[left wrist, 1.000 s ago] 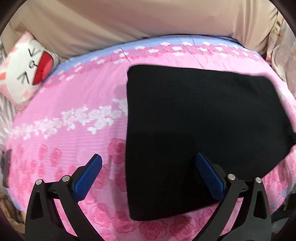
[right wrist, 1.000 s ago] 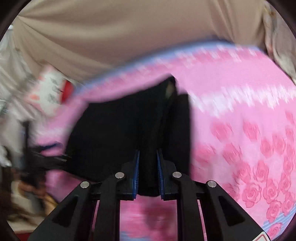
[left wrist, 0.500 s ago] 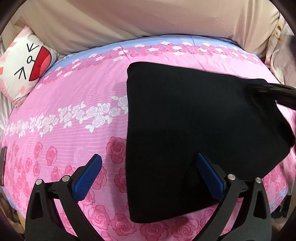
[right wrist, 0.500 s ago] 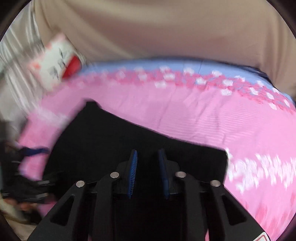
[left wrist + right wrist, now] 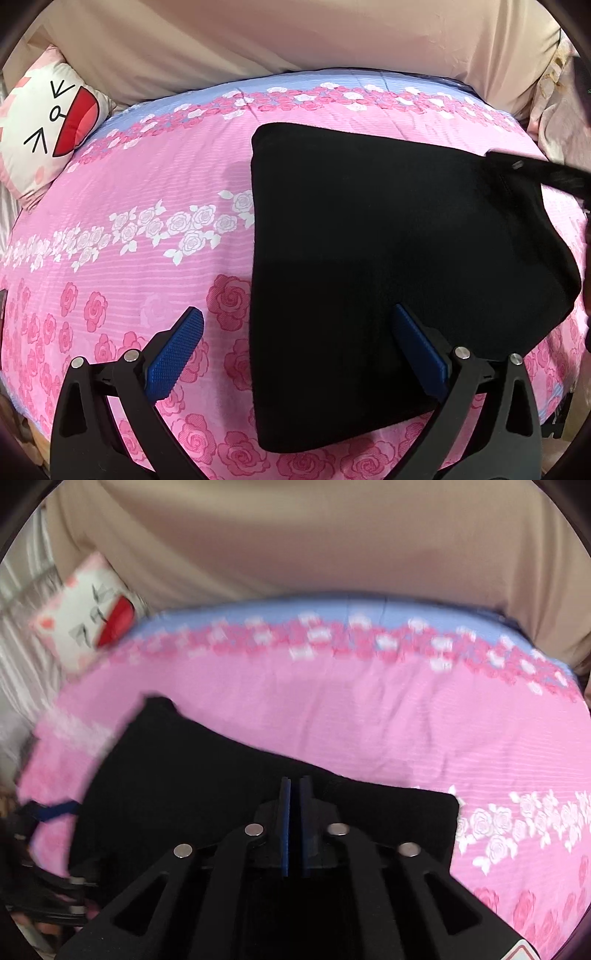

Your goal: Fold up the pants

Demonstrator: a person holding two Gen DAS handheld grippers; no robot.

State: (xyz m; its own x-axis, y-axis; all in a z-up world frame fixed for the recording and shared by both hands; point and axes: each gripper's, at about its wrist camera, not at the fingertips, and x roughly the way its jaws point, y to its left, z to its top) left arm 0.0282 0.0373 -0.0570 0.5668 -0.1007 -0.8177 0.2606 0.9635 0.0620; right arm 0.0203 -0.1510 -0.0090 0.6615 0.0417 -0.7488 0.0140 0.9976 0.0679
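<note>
Black pants look folded flat on the bed, my left tongs gaping empty, right tongs nearly closed, holding nothing I can see.

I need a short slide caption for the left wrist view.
Open left gripper above folded black pants on a pink floral bedspread.

**Right gripper released and drawn back**

The fold of pants once pinched in the right gripper has been laid flat on the bed. The gripper has been lifted clear, its jaws reopened slightly, nothing between them.
</note>
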